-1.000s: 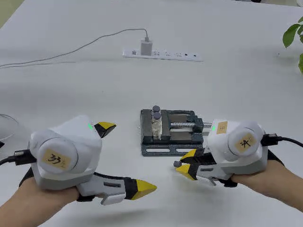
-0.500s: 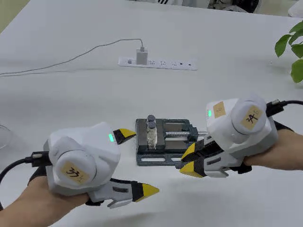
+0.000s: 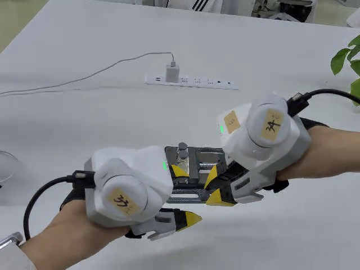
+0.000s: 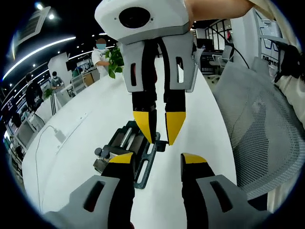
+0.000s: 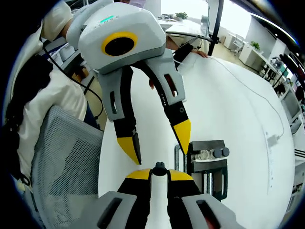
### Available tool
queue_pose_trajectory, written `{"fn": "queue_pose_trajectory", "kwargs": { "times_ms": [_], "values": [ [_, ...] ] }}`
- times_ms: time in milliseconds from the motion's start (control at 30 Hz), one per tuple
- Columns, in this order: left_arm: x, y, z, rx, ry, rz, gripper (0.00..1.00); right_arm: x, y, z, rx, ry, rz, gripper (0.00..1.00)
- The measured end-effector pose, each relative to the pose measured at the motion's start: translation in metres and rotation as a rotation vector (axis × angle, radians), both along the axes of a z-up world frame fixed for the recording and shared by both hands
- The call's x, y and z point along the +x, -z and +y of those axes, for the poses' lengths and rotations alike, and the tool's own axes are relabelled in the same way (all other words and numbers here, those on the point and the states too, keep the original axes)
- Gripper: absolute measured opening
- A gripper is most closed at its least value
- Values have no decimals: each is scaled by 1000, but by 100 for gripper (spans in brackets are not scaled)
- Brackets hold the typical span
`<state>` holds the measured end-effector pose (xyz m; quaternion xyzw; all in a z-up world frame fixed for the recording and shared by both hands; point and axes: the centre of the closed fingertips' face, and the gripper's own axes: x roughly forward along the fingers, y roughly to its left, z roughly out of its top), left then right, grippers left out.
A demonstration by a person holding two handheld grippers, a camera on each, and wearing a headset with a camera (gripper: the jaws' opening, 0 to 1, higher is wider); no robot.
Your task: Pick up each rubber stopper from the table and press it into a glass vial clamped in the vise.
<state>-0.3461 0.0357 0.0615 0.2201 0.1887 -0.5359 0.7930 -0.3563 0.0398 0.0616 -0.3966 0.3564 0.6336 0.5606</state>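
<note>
While the right tool (image 5: 159, 174) pinches a small dark stopper (image 5: 159, 168) between its nearly closed yellow tips, the left tool (image 4: 157, 160) stands wide apart with nothing in it; the two face each other, tips close together, just in front of the vise (image 3: 194, 157); the vise sits near the middle of a broad white surface (image 3: 84, 118), with bare room to its left, to its right and behind it; well behind it lies a white power strip (image 3: 191, 82) with a charger (image 3: 172, 72) plugged in, and a thin cable (image 3: 84, 72) runs off to the left; leaves of a plant (image 3: 349, 56) reach in at the right edge; in the left gripper view the near edge of the surface runs alongside a grey mesh chair (image 4: 257, 129); the held stopper is round, dark grey and rubbery, its top poking just above the tips; it is off the surface, near the vise but apart from it; two clear glass vials (image 5: 205, 155) are clamped side by side in the vise, and seated stoppers (image 5: 221, 152) of the same dark grey cap both
</note>
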Motion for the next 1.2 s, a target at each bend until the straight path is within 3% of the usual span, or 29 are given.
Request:
{"fn": "queue_pose_trajectory", "kwargs": {
  "times_ms": [300,533,1033,1200],
  "values": [
    [-9,2,-1,-5,20,28,13,-9,-2,9,-37,-77,-3,8],
    [-11,3,-3,4,39,28,9,-12,1,6,-70,-107,0,8],
    [-17,7,-6,12,58,59,4,-18,2,7,-90,-130,9,8],
    [-18,6,-5,-12,45,74,3,-18,1,8,-87,-126,19,8]
  ]
}}
